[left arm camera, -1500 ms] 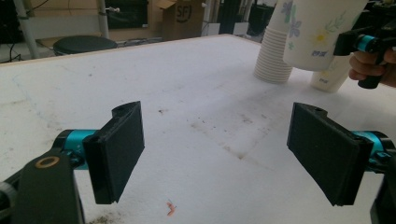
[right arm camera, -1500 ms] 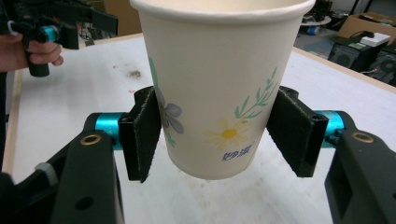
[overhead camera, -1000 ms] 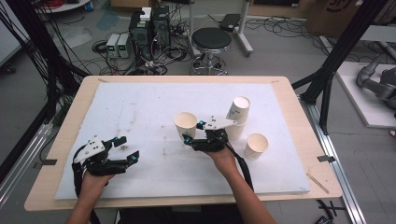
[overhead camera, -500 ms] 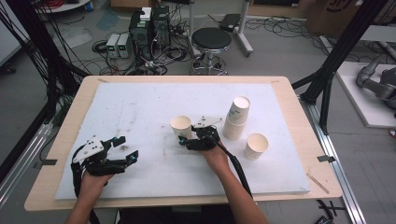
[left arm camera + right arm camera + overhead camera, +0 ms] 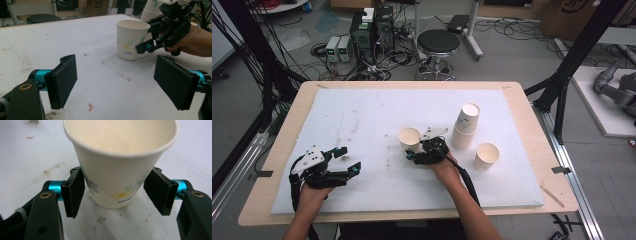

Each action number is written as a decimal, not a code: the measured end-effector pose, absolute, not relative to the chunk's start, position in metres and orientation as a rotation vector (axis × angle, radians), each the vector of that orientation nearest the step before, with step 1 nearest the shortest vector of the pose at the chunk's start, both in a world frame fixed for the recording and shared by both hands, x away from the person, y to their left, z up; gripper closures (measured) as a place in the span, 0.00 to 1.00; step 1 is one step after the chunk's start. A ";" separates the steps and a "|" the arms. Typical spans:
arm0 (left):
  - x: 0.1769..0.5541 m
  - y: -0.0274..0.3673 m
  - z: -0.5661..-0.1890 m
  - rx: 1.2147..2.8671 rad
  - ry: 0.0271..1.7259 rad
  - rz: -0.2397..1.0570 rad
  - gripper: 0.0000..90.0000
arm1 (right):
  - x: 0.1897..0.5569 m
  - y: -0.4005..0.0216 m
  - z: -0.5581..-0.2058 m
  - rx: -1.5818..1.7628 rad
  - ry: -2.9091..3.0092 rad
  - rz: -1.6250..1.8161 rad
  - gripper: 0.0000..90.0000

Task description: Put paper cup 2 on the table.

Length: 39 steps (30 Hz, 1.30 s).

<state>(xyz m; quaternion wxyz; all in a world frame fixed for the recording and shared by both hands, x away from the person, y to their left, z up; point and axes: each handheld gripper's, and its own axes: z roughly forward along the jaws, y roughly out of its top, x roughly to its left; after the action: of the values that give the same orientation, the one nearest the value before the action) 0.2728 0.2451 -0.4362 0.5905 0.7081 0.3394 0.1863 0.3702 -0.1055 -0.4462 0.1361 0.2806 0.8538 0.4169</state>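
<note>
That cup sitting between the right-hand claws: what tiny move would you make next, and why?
Probably draw the right gripper straight back from the paper cup. Its jaws have just been opening, the pads look barely clear of the cup's sides, and the cup stands upright on the white mat, so it seems set down.

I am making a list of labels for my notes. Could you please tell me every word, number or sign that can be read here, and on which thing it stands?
Paper cup: a small dark print under the flower pattern, too blurred to read.
Cardboard box behind the table: large dark letters, cut off and unclear, not readable with certainty.
No other text is readable.
</note>
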 end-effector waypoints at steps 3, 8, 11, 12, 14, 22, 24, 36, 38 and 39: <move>0.273 0.244 -0.437 1.644 0.793 0.431 0.21 | 0.370 -0.108 -0.447 0.839 2.478 1.206 0.33; 0.273 0.245 -0.437 1.637 0.796 0.426 0.21 | 0.361 -0.121 -0.441 0.865 2.463 1.221 0.27; 0.273 0.244 -0.437 1.633 0.792 0.424 0.21 | 0.352 -0.132 -0.435 0.850 2.455 1.270 0.27; 0.273 0.243 -0.436 1.631 0.788 0.424 0.21 | 0.348 -0.135 -0.432 0.838 2.450 1.293 0.28; 0.273 0.242 -0.436 1.624 0.783 0.419 0.21 | 0.339 -0.143 -0.426 0.819 2.427 1.333 0.27; 0.273 0.240 -0.433 1.560 0.779 0.393 0.19 | 0.314 -0.183 -0.406 0.784 2.316 1.441 0.25; 0.274 0.240 -0.432 1.551 0.783 0.407 0.18 | 0.310 -0.197 -0.404 0.801 2.292 1.439 0.25; 0.272 0.235 -0.430 1.566 0.765 0.433 0.17 | 0.290 -0.258 -0.398 0.879 2.144 1.395 0.24; 0.271 0.235 -0.428 1.561 0.762 0.442 0.17 | 0.287 -0.262 -0.397 0.884 2.128 1.391 0.25; 0.269 0.236 -0.428 1.561 0.760 0.442 0.17 | 0.286 -0.264 -0.396 0.881 2.115 1.388 0.25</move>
<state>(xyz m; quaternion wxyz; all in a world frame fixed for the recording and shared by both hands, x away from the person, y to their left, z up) 0.2693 0.2357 -0.4278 0.6248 0.6803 0.3313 0.1926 0.2857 -0.2638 -0.3965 0.2291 0.3202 0.7684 0.5045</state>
